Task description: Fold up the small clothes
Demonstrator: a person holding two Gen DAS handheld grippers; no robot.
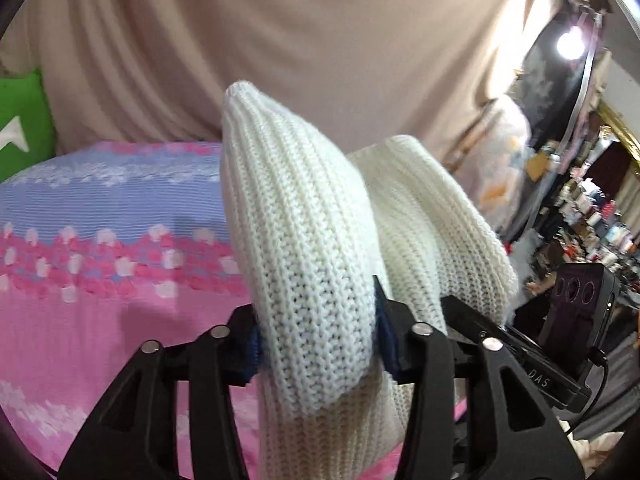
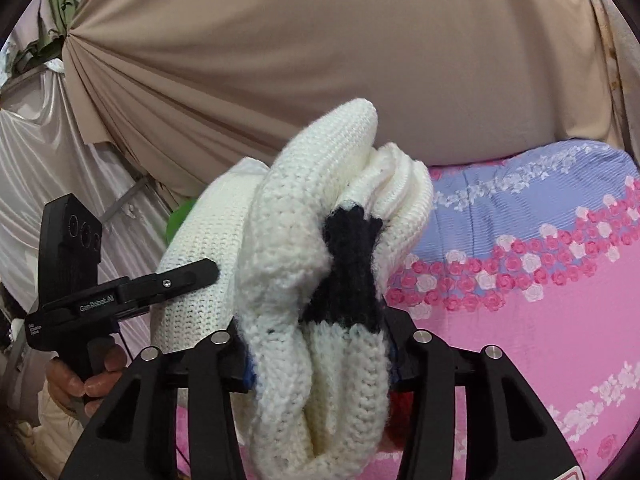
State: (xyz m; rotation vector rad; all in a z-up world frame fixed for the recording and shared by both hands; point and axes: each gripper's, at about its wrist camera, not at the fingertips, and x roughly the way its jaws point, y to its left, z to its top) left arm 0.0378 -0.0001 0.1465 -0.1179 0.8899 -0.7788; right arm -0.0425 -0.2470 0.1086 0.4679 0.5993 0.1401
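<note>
A white knitted garment (image 1: 304,248) is held up above the bed between both grippers. My left gripper (image 1: 316,340) is shut on a thick fold of it. My right gripper (image 2: 320,356) is shut on a bunched part of the same garment (image 2: 288,264), which has a black knitted patch (image 2: 352,264). The right gripper's body shows at the right of the left wrist view (image 1: 576,320). The left gripper's body, with a hand on its handle, shows at the left of the right wrist view (image 2: 80,292). The garment's lower part is hidden behind the fingers.
A bed cover (image 1: 100,260), pink and pale blue with flowers, lies below; it also shows in the right wrist view (image 2: 540,280). A beige draped cloth (image 1: 280,40) hangs behind. A green cushion (image 1: 20,120) sits at far left. Cluttered shelves (image 1: 592,208) stand at right.
</note>
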